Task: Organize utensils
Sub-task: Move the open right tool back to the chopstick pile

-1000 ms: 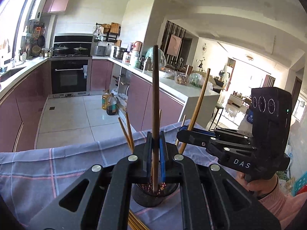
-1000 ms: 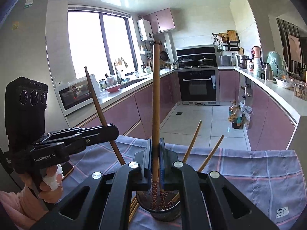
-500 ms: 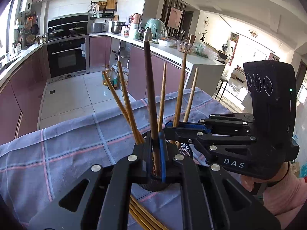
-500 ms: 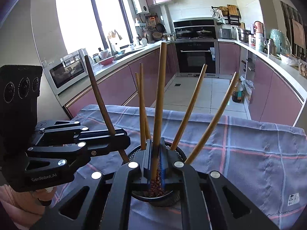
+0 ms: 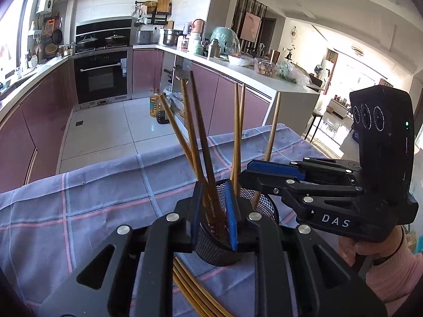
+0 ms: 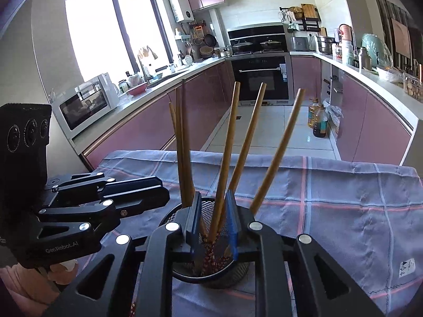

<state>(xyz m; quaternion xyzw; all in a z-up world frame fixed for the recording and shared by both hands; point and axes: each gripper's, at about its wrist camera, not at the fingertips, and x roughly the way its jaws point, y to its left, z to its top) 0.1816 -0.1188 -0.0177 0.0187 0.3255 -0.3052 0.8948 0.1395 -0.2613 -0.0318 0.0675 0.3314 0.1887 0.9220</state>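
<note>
A black mesh cup (image 5: 216, 251) (image 6: 211, 277) stands on a blue checked tablecloth (image 5: 92, 211) (image 6: 330, 211). Several wooden chopsticks (image 5: 201, 137) (image 6: 224, 158) lean in it, fanned out. My left gripper (image 5: 214, 211) hangs over the cup's near rim. Its jaws are opening, and a dark chopstick stands loose between the pads. My right gripper (image 6: 212, 211) sits over the cup from the other side, its jaws also opening, a chopstick free in the gap. Each gripper shows in the other's view, the right gripper (image 5: 251, 175) and the left gripper (image 6: 162, 191), tips close to the cup.
Several loose chopsticks (image 5: 193, 293) lie on the cloth under my left gripper. The table's far edge drops to a tiled kitchen floor with oil bottles (image 6: 317, 121). Pink cabinets and counters ring the room. A person's hands in pink sleeves (image 5: 391, 269) hold both grippers.
Both grippers sank toward the cup, each carrying a chopstick upright. Their jaws have parted, and the two chopsticks now lean in the cup with the others.
</note>
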